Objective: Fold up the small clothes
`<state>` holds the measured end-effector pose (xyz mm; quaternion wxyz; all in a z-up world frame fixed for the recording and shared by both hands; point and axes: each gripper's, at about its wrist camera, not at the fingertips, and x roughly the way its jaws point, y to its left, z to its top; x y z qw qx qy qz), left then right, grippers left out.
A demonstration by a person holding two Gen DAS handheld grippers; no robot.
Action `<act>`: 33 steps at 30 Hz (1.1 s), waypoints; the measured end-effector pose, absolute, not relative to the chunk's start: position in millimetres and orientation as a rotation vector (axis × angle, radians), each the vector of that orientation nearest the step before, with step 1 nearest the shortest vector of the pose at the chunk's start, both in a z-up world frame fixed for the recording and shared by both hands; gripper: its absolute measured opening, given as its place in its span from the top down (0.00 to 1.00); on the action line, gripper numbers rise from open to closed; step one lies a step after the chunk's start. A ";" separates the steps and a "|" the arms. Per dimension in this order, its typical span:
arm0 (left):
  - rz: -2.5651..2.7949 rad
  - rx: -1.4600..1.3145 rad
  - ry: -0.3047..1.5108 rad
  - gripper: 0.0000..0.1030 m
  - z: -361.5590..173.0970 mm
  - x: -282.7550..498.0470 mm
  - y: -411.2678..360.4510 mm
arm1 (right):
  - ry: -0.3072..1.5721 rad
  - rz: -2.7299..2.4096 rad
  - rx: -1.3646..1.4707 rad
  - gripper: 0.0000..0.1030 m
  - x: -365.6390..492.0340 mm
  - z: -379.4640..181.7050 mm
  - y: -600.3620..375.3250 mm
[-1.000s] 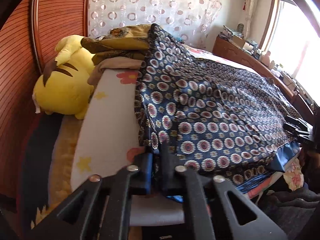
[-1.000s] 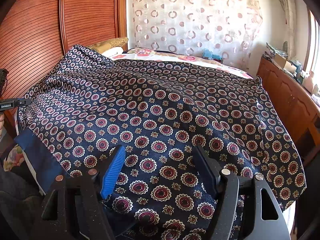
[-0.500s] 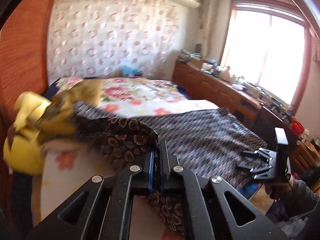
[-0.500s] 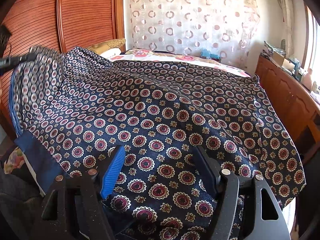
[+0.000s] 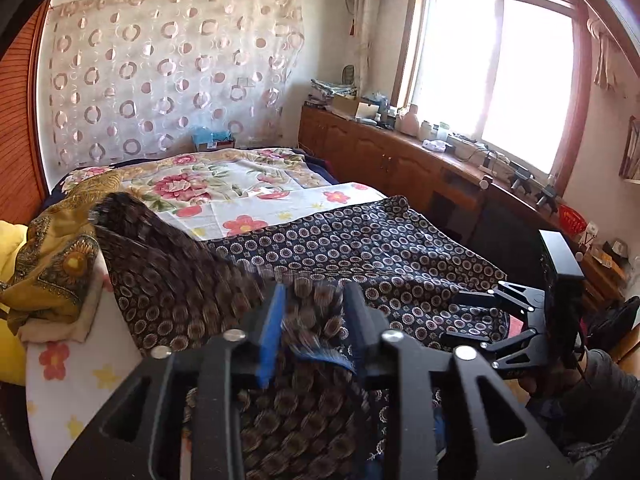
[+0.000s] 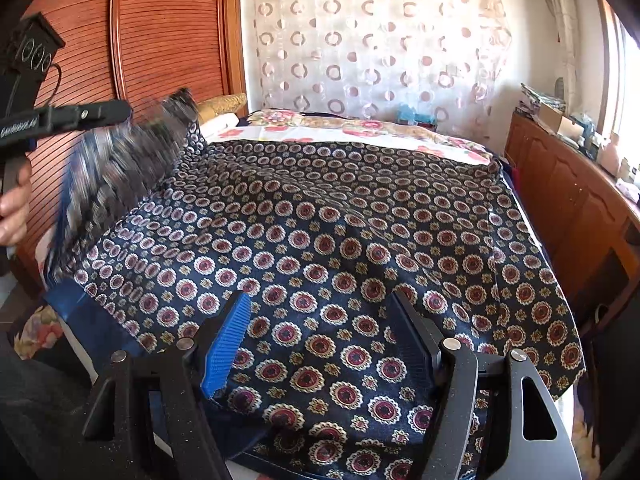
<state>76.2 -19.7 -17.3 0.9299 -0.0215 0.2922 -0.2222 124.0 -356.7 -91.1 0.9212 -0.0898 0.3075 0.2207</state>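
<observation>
A navy cloth with red and white medallions [image 6: 340, 232] lies spread over the bed. My left gripper [image 5: 312, 320] is open, and the lifted, motion-blurred left edge of the cloth [image 5: 304, 344] falls between its fingers. In the right wrist view the left gripper [image 6: 72, 116] is raised at the far left, with the blurred cloth edge [image 6: 128, 168] just below it. My right gripper [image 6: 320, 336] is open low over the cloth's near edge, and it also shows in the left wrist view [image 5: 504, 328].
A floral bedsheet [image 5: 240, 184] covers the bed beyond the cloth. A yellow-brown patterned cloth [image 5: 52, 264] is heaped at the left. A wooden cabinet [image 5: 400, 160] with clutter runs under the window at the right. A wooden slatted wall [image 6: 160, 40] stands at the left.
My left gripper lifted the cloth's left edge up and over the bed, then opened, and the edge is dropping. The right gripper has stayed open and still.
</observation>
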 end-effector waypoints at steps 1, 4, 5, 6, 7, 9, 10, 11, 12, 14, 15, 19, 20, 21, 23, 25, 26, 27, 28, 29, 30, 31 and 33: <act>-0.451 -0.047 0.600 0.57 -18.3 74.3 -16.3 | 0.629 0.457 -0.185 0.30 123.3 -90.1 -354.4; -0.428 -0.065 0.603 0.33 -22.0 69.8 -4.4 | 0.631 0.473 -0.182 0.30 125.6 -89.3 -347.8; -0.424 -0.081 0.601 0.24 -23.6 68.4 0.2 | 0.631 0.479 -0.181 0.30 126.5 -89.5 -345.1; -0.419 -0.092 0.601 0.24 -25.5 67.2 3.4 | 0.633 0.484 -0.183 0.30 127.9 -89.7 -342.2; -0.407 -0.098 0.604 0.24 -27.9 65.6 7.5 | 0.634 0.489 -0.185 0.30 129.6 -89.4 -339.0; -0.362 -0.085 0.601 0.24 -32.8 61.7 12.3 | 0.633 0.506 -0.193 0.30 132.3 -87.2 -330.4; -0.337 -0.076 0.597 0.24 -35.0 59.4 15.1 | 0.631 0.517 -0.196 0.30 133.2 -85.2 -325.4; -0.319 -0.069 0.598 0.24 -37.7 58.0 17.7 | 0.630 0.526 -0.197 0.30 138.9 -82.9 -321.0; -0.306 -0.066 0.599 0.24 -40.1 56.4 19.7 | 0.629 0.538 -0.196 0.30 141.7 -80.3 -316.0; -0.278 -0.064 0.604 0.24 -44.4 53.9 25.9 | 0.632 0.565 -0.189 0.30 150.2 -74.6 -306.0; -0.264 -0.064 0.605 0.24 -46.1 53.5 29.7 | 0.634 0.579 -0.185 0.30 154.9 -71.9 -300.5; -0.209 -0.066 0.598 0.24 -51.0 50.4 41.3 | 0.642 0.625 -0.188 0.30 179.8 -66.4 -278.6; -0.200 -0.068 0.596 0.24 -52.1 49.6 43.5 | 0.650 0.639 -0.188 0.30 187.2 -66.0 -272.2; -0.194 -0.070 0.597 0.24 -52.4 49.4 47.1 | 0.660 0.654 -0.184 0.30 196.0 -66.5 -266.4; -0.183 -0.075 0.599 0.24 -53.5 48.1 52.6 | 0.690 0.686 -0.173 0.30 212.8 -69.4 -256.3; -0.172 -0.072 0.600 0.24 -54.7 47.6 54.4 | 0.715 0.710 -0.171 0.30 227.2 -72.2 -246.1; -0.164 -0.068 0.600 0.24 -55.3 47.2 54.8 | 0.726 0.733 -0.169 0.30 233.1 -73.5 -240.8; -0.161 -0.066 0.601 0.24 -55.6 47.0 55.3 | 0.733 0.753 -0.167 0.30 238.1 -74.3 -236.0; -0.160 -0.066 0.602 0.24 -56.2 46.5 55.8 | 0.738 0.758 -0.177 0.30 242.2 -75.6 -230.7; -0.159 -0.068 0.603 0.24 -56.6 46.3 56.0 | 0.741 0.750 -0.196 0.30 246.2 -77.3 -225.3; -0.158 -0.070 0.606 0.24 -56.7 46.9 56.6 | 0.744 0.746 -0.211 0.30 250.9 -78.3 -221.8; -0.157 -0.071 0.608 0.24 -57.8 46.3 57.8 | 0.749 0.747 -0.221 0.30 256.0 -80.3 -217.6; -0.152 -0.069 0.614 0.24 -59.7 45.8 58.6 | 0.767 0.743 -0.232 0.30 267.8 -85.6 -207.2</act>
